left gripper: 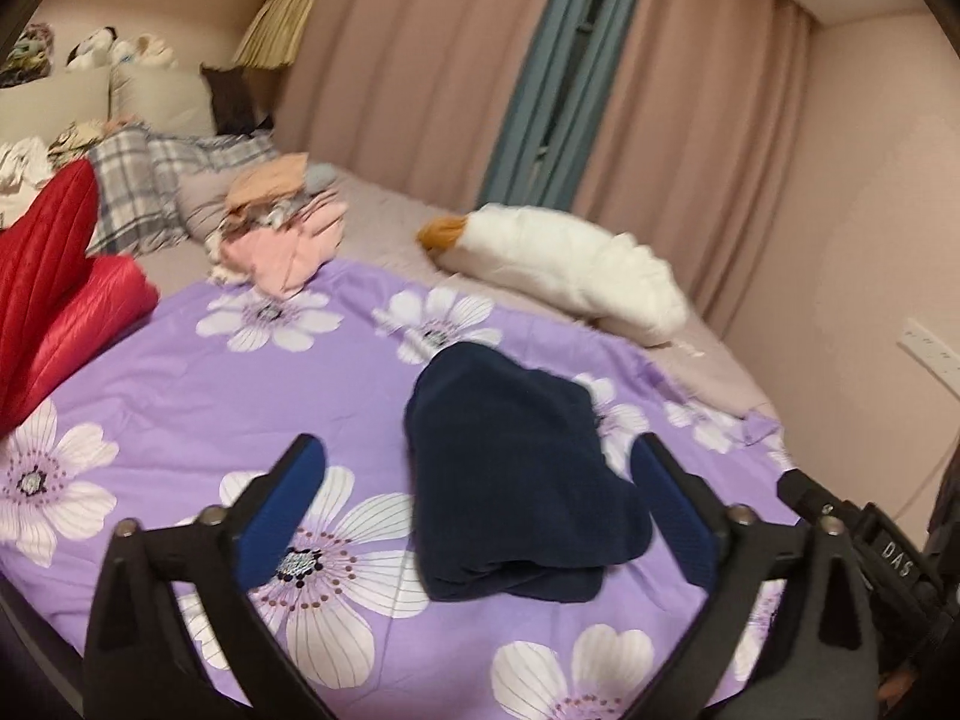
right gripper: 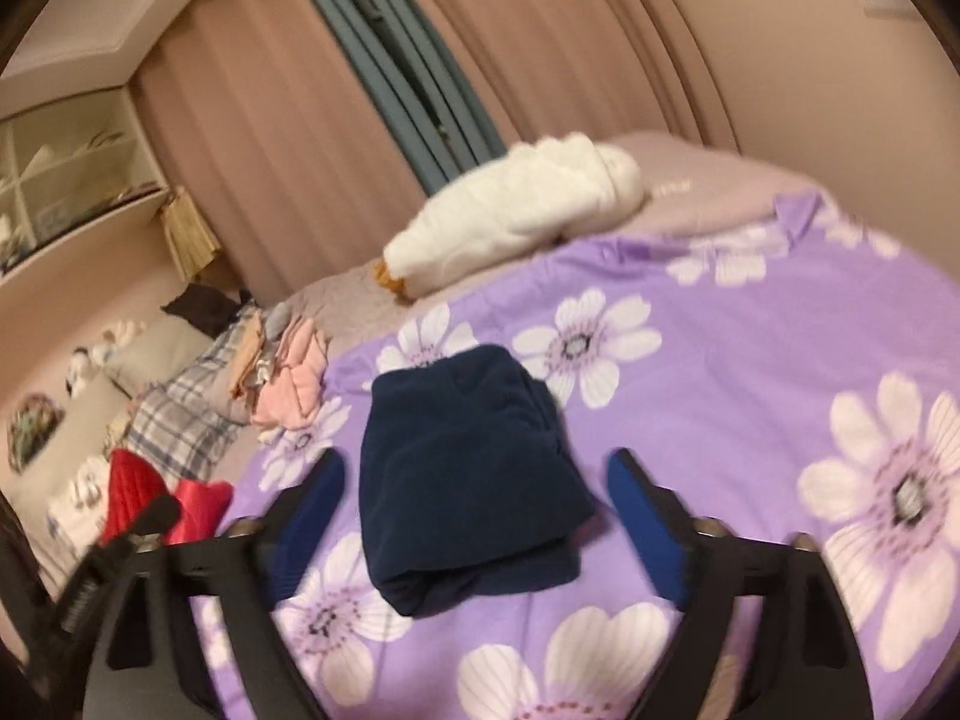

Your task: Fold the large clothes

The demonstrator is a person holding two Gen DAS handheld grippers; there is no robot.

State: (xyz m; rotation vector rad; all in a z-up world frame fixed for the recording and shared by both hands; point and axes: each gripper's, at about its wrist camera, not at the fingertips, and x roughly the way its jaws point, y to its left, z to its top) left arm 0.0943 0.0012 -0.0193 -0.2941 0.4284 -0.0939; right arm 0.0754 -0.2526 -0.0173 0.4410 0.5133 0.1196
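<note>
A folded navy blue garment (left gripper: 516, 474) lies on the purple flowered bedspread (left gripper: 210, 384); it also shows in the right wrist view (right gripper: 462, 468) on the same bedspread (right gripper: 750, 372). My left gripper (left gripper: 480, 456) is open and empty, held above the near part of the garment, its blue pads (left gripper: 288, 504) wide apart. My right gripper (right gripper: 477, 468) is open and empty too, above the garment, pads (right gripper: 642, 516) on either side of it. The tip of the right gripper shows at the left view's right edge (left gripper: 870, 534).
A pile of pink and mixed clothes (left gripper: 282, 234) lies at the bedspread's far edge. A white plush pillow (left gripper: 570, 270) lies near the curtains (left gripper: 420, 60). Red quilted fabric (left gripper: 54, 276) and a plaid blanket (left gripper: 150, 180) are at the left. A wall (left gripper: 888, 210) borders the bed's right side.
</note>
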